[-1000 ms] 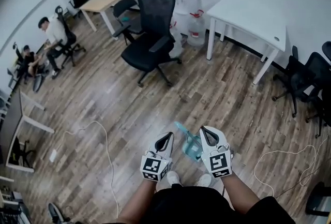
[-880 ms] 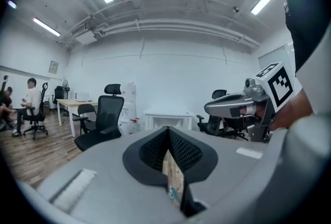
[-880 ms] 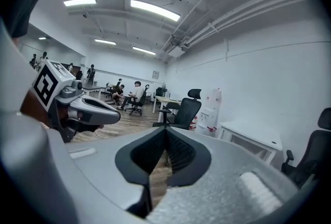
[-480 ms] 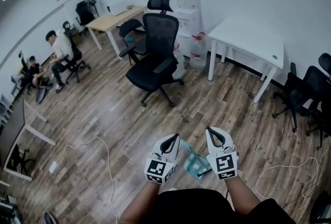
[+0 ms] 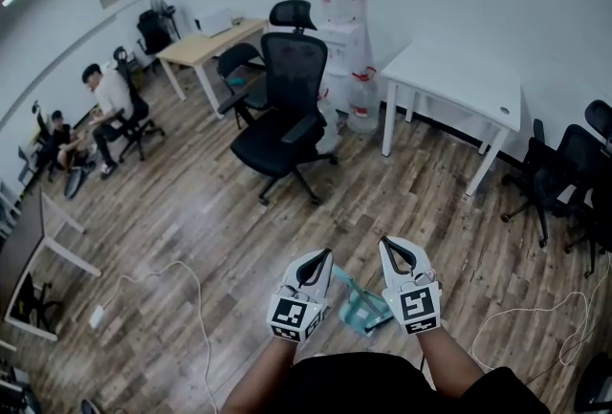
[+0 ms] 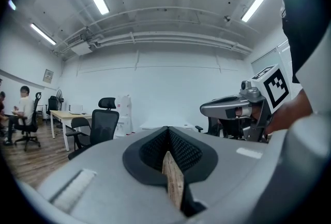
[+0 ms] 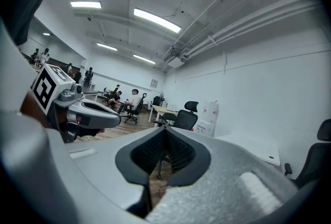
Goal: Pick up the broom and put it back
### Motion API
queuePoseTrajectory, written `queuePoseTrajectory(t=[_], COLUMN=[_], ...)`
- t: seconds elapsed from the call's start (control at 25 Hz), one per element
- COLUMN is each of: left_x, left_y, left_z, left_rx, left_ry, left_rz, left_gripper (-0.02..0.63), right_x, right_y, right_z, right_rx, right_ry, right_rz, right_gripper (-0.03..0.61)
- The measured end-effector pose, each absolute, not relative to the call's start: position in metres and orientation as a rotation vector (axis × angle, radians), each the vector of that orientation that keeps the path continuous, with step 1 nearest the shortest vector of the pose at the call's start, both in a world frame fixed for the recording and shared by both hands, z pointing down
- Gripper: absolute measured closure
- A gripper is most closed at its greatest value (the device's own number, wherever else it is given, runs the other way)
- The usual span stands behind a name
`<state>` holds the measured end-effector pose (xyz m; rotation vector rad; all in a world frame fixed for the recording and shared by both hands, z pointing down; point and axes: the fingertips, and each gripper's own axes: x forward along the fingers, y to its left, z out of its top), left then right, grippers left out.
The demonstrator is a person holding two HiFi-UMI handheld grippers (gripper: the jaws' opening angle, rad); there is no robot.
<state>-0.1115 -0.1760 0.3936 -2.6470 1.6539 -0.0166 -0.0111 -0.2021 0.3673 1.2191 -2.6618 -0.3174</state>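
Left tongs [image 5: 321, 257] and right tongs [image 5: 389, 246] both clenched, empty. Teal broom [image 5: 363, 305] between them, down on floor [image 5: 191, 211].

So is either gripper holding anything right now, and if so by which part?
Nothing is held. The left gripper and the right gripper are both shut on empty air, and the teal broom lies below, between them, untouched.
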Motion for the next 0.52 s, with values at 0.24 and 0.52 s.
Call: queuePoseTrajectory(t=[0.24, 0.52], left_x=[-0.112, -0.118], left_y=[-0.178, -0.186], left_z=[0.39, 0.387], left_rx=[-2.643, -2.631], left_ry=[1.653, 1.661], left_rz=[-0.015, -0.02], left_gripper=[0.595, 0.595], right_x=[-0.012, -0.015], right_y=[-0.205, -0.213], right_z=[0.359, 0.356], right_rx=[1.212, 1.219], right_ry=[-2.682, -2.699], right_rz=[-0.344, -0.348], right_gripper=[0.577, 0.577])
